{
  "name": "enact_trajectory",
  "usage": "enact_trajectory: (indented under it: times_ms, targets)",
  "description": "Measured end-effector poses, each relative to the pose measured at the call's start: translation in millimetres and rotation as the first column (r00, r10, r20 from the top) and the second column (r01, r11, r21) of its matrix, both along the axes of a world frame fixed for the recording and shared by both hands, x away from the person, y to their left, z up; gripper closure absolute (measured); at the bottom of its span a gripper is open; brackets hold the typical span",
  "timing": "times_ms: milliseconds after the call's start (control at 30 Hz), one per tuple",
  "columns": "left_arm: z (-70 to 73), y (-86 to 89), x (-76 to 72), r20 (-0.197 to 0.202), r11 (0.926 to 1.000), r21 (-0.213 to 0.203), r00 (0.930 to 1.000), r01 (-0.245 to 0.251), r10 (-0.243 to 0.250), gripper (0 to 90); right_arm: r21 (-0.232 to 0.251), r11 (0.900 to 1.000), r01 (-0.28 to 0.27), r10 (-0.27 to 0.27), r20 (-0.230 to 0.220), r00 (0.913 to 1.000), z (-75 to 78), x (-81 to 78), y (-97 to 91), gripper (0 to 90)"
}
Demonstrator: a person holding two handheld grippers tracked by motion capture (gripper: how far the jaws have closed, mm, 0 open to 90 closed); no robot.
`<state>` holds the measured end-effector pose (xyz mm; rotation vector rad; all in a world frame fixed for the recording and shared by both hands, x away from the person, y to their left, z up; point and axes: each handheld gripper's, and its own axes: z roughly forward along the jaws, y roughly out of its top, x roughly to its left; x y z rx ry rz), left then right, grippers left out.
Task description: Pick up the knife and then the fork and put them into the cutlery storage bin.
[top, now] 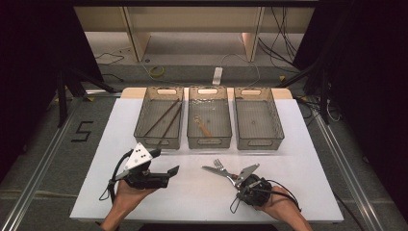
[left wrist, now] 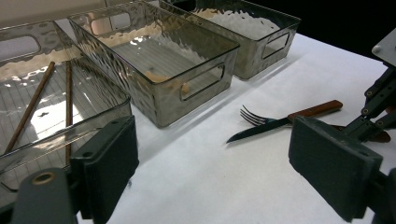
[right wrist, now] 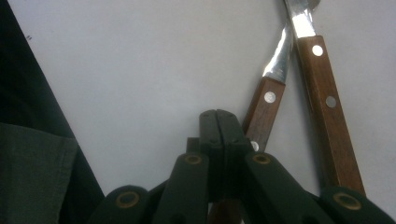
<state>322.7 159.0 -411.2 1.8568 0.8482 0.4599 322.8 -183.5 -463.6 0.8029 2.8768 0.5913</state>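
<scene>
A knife (top: 210, 170) and a fork (top: 220, 164) with wooden handles lie crossed on the white table (top: 192, 197), right of the middle. My right gripper (top: 235, 179) is at their handle ends. In the right gripper view its jaws (right wrist: 218, 128) are pressed together, shut, lying over one wooden handle (right wrist: 265, 109), with the other handle (right wrist: 327, 112) just to its right. My left gripper (top: 171, 176) rests to the left, pointing right, open with nothing between its pads (left wrist: 219, 163). It looks toward the knife (left wrist: 261, 129) and fork (left wrist: 252, 116).
Three clear plastic bins stand in a row at the back. The left bin (top: 143, 120) holds two chopsticks (top: 163, 118), the middle bin (top: 227, 120) a small wooden-handled piece (top: 204, 128), and the right bin (top: 277, 120) stands beside it. Dark floor surrounds the table.
</scene>
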Motion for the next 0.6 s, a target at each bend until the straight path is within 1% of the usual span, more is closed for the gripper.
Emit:
enact_trajectory:
  times_ms: [33, 133, 300, 367, 400, 433, 467, 567, 600]
  targets:
    - [0.0, 0.0, 0.0, 0.0, 1.0, 0.001, 1.0, 0.0, 0.0, 15.4, -0.001, 1.0, -0.001, 0.001, -0.004, 1.0, 0.2, 0.6, -1.1, 90.0]
    - [0.2, 0.1, -0.3, 0.001, 1.0, -0.001, 1.0, -0.003, 0.003, 15.4, -0.007, 1.0, 0.006, -0.006, 0.006, 1.0, 0.3, 1.8, -3.1, 90.0]
    - [0.2, 0.2, -0.3, 0.002, 1.0, -0.001, 1.0, -0.003, 0.003, 15.4, -0.009, 0.9997, 0.02, -0.021, -0.002, 0.9998, 1.0, 2.3, -5.8, 90.0]
    - [0.1, 0.0, -0.3, 0.002, 1.0, 0.0, 1.0, -0.002, 0.002, 15.4, -0.002, 0.9999, 0.017, -0.017, 0.001, 0.9999, 2.5, 2.8, -7.0, 90.0]
    - [-0.1, -0.1, -0.1, 0.003, 1.0, 0.001, 1.0, -0.001, 0.001, 15.4, 0.015, 0.9996, 0.022, -0.022, 0.004, 0.9997, 4.9, 3.0, -7.9, 90.0]
    - [-0.2, -0.3, -0.1, 0.004, 1.0, 0.002, 1.0, -0.001, 0.001, 15.4, 0.031, 0.9991, 0.028, -0.029, 0.016, 0.9995, 8.9, 3.6, -9.3, 90.0]
    - [-0.3, -0.3, -0.1, 0.003, 1.0, 0.002, 1.0, 0.0, 0.0, 15.4, 0.05, 0.9984, 0.026, -0.028, 0.035, 0.999, 13.4, 5.2, -11.4, 88.5]
    - [-0.3, -0.4, 0.0, 0.003, 1.0, 0.003, 1.0, -0.001, 0.001, 15.5, 0.085, 0.9948, 0.057, -0.062, 0.067, 0.9958, 25.9, 11.4, -17.8, 76.9]
    - [-0.3, -0.4, 0.1, 0.003, 1.0, 0.002, 1.0, -0.002, 0.002, 15.4, 0.091, 0.9942, 0.057, -0.064, 0.074, 0.9952, 28.2, 14.3, -19.8, 73.0]
